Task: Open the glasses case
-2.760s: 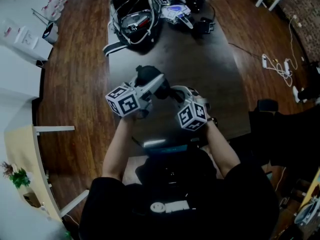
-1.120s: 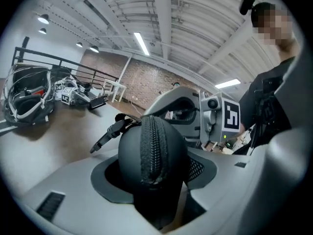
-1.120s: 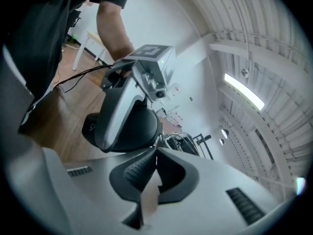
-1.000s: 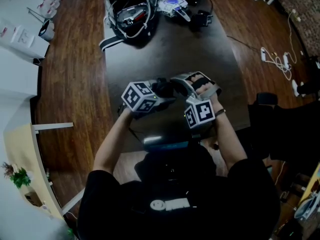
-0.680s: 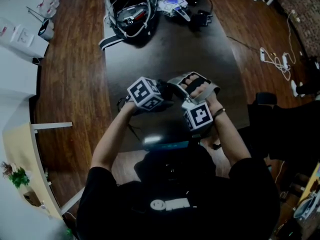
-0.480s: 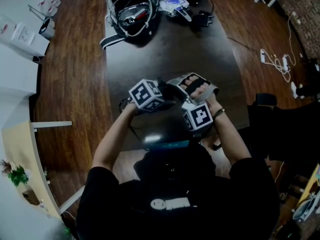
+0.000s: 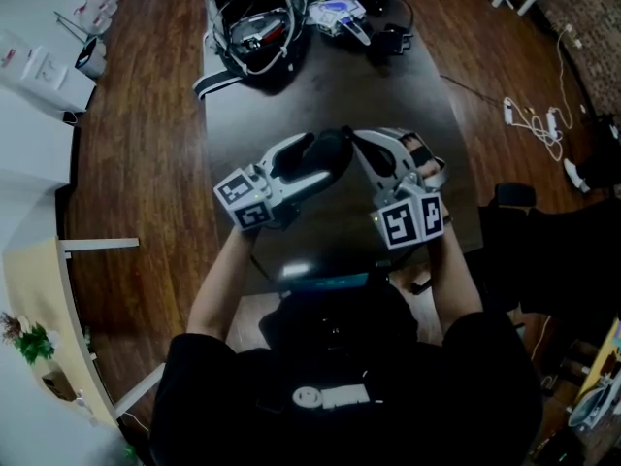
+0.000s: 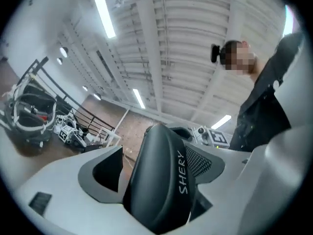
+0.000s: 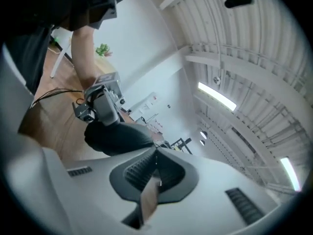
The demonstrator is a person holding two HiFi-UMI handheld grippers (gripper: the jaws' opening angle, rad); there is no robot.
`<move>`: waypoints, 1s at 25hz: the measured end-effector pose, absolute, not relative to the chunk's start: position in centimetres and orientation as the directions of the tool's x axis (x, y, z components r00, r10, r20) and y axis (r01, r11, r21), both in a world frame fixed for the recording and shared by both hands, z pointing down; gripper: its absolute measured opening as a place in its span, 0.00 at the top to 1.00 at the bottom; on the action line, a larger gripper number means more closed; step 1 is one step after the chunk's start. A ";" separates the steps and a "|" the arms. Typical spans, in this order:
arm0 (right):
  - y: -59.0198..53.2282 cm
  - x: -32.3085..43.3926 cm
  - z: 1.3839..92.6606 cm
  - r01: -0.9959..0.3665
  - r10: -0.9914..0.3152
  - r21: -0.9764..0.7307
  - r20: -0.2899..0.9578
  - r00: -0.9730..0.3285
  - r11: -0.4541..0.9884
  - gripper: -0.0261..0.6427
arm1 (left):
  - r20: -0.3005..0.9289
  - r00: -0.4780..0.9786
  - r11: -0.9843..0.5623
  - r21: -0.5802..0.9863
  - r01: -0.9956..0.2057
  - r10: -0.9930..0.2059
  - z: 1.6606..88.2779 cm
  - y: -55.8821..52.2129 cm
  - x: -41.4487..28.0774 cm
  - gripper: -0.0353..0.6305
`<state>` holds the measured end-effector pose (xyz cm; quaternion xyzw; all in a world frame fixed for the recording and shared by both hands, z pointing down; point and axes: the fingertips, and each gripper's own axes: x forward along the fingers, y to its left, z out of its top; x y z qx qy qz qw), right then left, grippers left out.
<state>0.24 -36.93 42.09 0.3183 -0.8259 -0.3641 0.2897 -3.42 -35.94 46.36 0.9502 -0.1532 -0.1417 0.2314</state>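
Note:
The black glasses case [image 7: 323,150] is up off the dark table [image 7: 388,76], closed, with "SHERY" printed on its side [image 8: 161,180]. My left gripper [image 7: 338,159] points away and slightly upward. Its jaws have just been opening wider, and the case stays wedged between both pads [image 8: 168,156]. My right gripper [image 7: 361,142] reaches in from the right with its tip at the case's far end. Its jaws [image 9: 156,151] are shut, and a thin tan strip [image 9: 146,199] is pinched in the seam. Whether that strip belongs to the case [image 9: 117,136] I cannot tell.
At the table's far end lies a black bag [image 7: 257,27] full of cables, with a heap of gadgets [image 7: 344,13] beside it. A dark flat device [image 7: 320,282] sits at the near edge. Cables [image 7: 539,124] trail on the wooden floor at the right.
Both grippers have come up from the table. The left one has swung from pointing down to pointing away, carrying the case up. The right cube has shifted right.

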 end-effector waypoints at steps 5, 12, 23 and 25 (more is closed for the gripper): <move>-36.9 0.5 40.6 -0.361 -0.757 0.787 0.195 -0.624 0.500 0.95 | -0.437 0.806 -0.722 0.691 0.017 -0.400 45.0 -36.7 -5.4 0.35; -37.5 0.8 37.6 -0.473 -0.783 0.763 0.067 -0.618 0.440 0.95 | -0.497 0.798 -0.653 0.736 0.180 -0.341 44.6 -35.3 -4.1 0.35; -36.9 1.4 43.8 -0.293 -0.786 0.826 0.259 -0.562 0.482 0.95 | -0.484 0.568 -0.650 0.750 -0.123 -0.666 41.0 -39.7 -10.4 0.41; -36.8 0.9 43.1 -0.304 -0.802 0.849 0.208 -0.559 0.433 0.95 | -0.457 0.525 -0.586 0.804 -0.102 -0.718 41.4 -40.3 -10.7 0.35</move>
